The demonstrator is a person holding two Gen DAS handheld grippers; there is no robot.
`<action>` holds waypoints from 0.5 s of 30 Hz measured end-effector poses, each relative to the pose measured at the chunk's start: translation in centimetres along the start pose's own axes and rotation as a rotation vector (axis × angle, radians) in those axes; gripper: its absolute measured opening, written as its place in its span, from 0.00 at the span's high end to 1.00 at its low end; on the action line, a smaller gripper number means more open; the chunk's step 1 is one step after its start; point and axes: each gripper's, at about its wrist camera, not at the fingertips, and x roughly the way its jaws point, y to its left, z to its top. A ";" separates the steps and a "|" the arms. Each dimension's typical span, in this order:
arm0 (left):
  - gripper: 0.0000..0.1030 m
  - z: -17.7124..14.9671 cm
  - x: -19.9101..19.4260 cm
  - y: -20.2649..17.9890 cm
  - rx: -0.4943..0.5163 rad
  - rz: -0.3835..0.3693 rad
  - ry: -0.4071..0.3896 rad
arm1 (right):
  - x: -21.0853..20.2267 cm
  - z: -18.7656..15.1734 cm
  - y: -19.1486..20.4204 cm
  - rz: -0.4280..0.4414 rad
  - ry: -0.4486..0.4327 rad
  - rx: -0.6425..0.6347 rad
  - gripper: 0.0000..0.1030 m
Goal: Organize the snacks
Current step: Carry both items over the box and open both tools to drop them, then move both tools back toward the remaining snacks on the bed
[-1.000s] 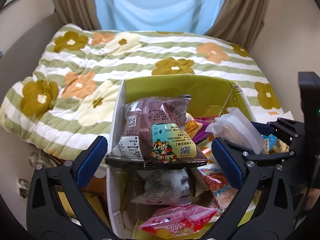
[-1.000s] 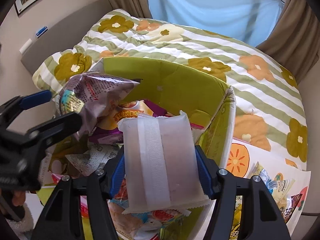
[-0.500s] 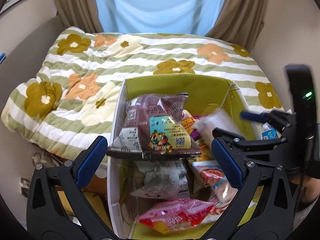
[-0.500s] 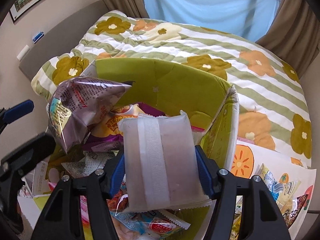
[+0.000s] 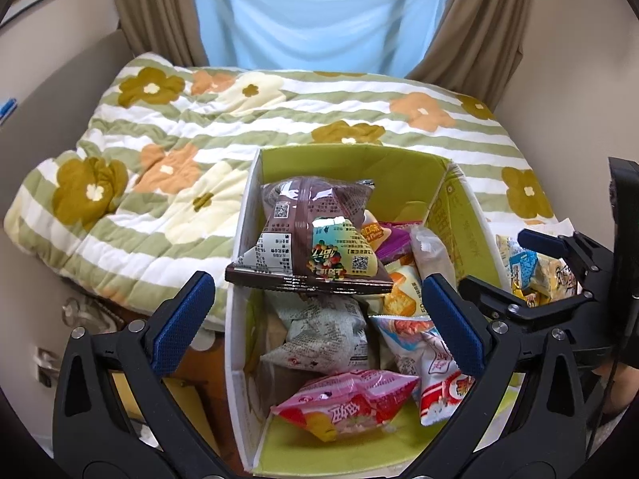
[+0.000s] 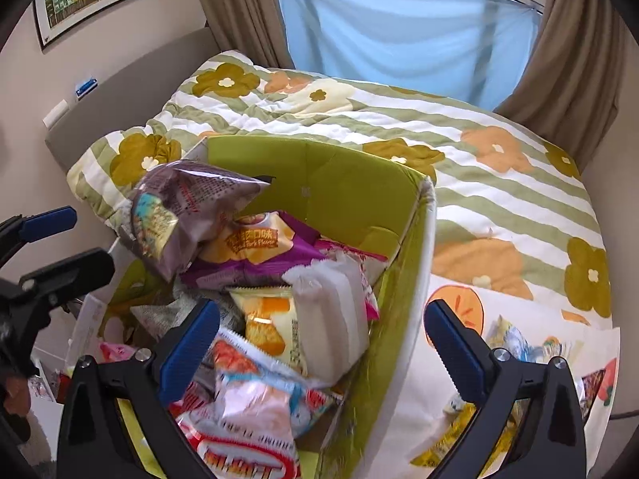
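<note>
A cardboard box [image 5: 351, 171] with a green lining stands against the bed, filled with several snack packets. A brown snack bag [image 5: 311, 239] rests on top at the box's left wall. My left gripper [image 5: 315, 299] is open just short of it, its pads clear of the bag. My right gripper [image 6: 321, 319] has its jaws opening wide, with nothing pressed between the pads. Below it a white packet [image 6: 331, 319] lies loose in the box [image 6: 343, 183], leaning on the right wall. The same packet [image 5: 431, 255] shows in the left wrist view, and the right gripper [image 5: 515, 271] hangs at the box's right side.
A green-striped flowered quilt [image 6: 459, 127] covers the bed behind the box. Several loose snack packets [image 6: 515, 351] lie on a printed sheet to the right of the box. Curtains and a blue-covered window [image 5: 315, 12] close off the far end.
The right jaws spread wide and the white packet dropped out of them into the box. Both grippers drew back and up a little. The brown bag stayed put.
</note>
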 end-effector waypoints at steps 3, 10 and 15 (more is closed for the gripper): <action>0.01 -0.1 -1.1 -0.5 0.010 -0.001 -0.023 | -1.2 -0.6 -0.2 0.012 -0.013 0.026 0.01; 0.01 -0.9 -3.9 -0.6 0.018 -0.028 -0.069 | -4.2 -2.1 0.9 -0.002 -0.068 0.073 0.01; 0.01 -1.6 -5.2 -1.5 0.072 -0.051 -0.108 | -5.9 -3.3 1.9 -0.031 -0.117 0.105 0.01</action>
